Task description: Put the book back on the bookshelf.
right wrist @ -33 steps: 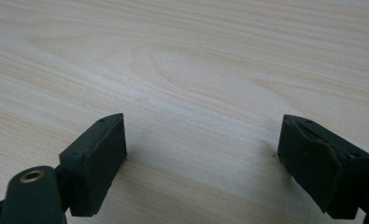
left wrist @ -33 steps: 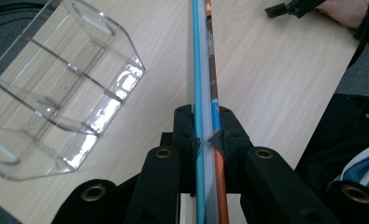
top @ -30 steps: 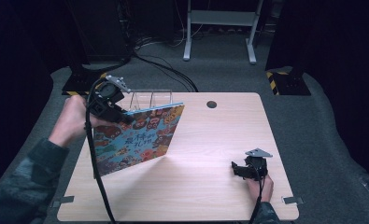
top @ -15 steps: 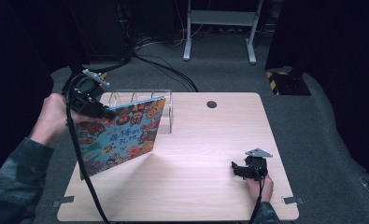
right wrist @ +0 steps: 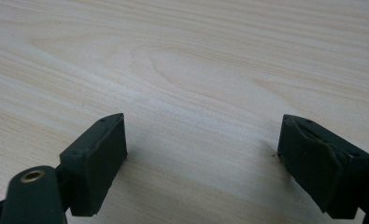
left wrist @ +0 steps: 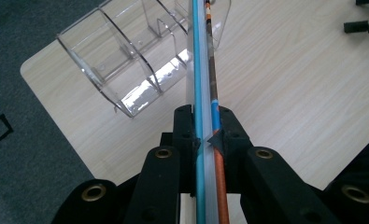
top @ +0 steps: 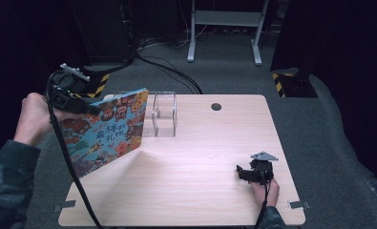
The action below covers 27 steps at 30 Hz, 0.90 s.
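My left gripper [top: 88,109] is shut on the top corner of a colourful picture book [top: 107,131], held upright over the table's left side. In the left gripper view the jaws pinch the book's thin edge [left wrist: 205,84], seen end on between the left gripper [left wrist: 206,135]. A clear plastic rack [top: 163,114] with upright dividers stands just right of the book, and the same rack [left wrist: 131,56] lies ahead and left of the jaws. My right gripper [top: 242,171] rests low near the table's front right, open, with bare wood between its pads [right wrist: 98,158].
The wooden table [top: 200,191] has a dark round hole [top: 216,107] near its far edge. Grey carpet surrounds it, with cables and a metal stand's legs [top: 224,33] behind. A black cable trails from the left gripper down across the table's left edge.
The left hand has carried the book leftward, away from in front of the rack, so the rack now stands exposed. The right gripper has stayed where it was.
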Available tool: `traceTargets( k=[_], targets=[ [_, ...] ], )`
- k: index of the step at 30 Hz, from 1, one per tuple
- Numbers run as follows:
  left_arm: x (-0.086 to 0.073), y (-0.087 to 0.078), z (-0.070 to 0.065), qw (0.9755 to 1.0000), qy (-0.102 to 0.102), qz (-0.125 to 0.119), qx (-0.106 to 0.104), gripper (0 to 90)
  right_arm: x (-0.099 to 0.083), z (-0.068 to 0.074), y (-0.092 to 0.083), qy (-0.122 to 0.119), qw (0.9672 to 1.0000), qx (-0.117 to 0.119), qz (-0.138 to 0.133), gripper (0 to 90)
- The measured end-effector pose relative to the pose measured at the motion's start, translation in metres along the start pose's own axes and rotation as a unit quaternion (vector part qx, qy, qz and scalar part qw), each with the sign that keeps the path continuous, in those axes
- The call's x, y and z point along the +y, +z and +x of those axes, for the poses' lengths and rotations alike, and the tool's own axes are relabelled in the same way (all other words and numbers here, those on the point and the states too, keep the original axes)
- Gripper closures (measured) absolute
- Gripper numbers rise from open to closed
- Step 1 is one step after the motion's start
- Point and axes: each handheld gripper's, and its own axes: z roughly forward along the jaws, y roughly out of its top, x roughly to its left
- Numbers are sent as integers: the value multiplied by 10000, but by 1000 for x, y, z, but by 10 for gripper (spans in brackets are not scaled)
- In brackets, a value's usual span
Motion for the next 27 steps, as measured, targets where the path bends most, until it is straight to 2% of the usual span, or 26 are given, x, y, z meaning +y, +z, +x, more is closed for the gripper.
traceTargets(
  k=[5, 13, 17, 18, 22, 23, 24, 27],
  targets=[
    [-4, -5, 7, 9999, -100, -44, 108, 808, 0, 0, 0, 0, 10000, 0, 0, 151],
    [-11, -10, 18, 9996, -270, -46, 119, 808, 0, 0, 0, 4, 10000, -3, 0, 151],
    [-12, -7, 25, 9990, -405, -121, 173, 808, 0, 0, 0, 2, 10000, -8, -2, 151],
    [-11, -7, 27, 9990, -421, -57, 149, 809, 0, 0, 0, 1, 10000, -7, -3, 151],
    [-10, -3, 32, 9982, -528, -112, 268, 809, 0, 0, 0, 1, 10000, -7, -2, 151],
    [-9, -3, 33, 9983, -534, -41, 251, 809, 0, 0, 0, 2, 10000, -7, -3, 151],
    [-9, -2, 33, 9978, -561, -106, 332, 809, 0, 0, 0, 1, 10000, -8, -3, 151],
    [-7, -1, 36, 9972, -643, -130, 363, 809, 0, 0, 0, 0, 10000, -3, -5, 152]
  ],
)
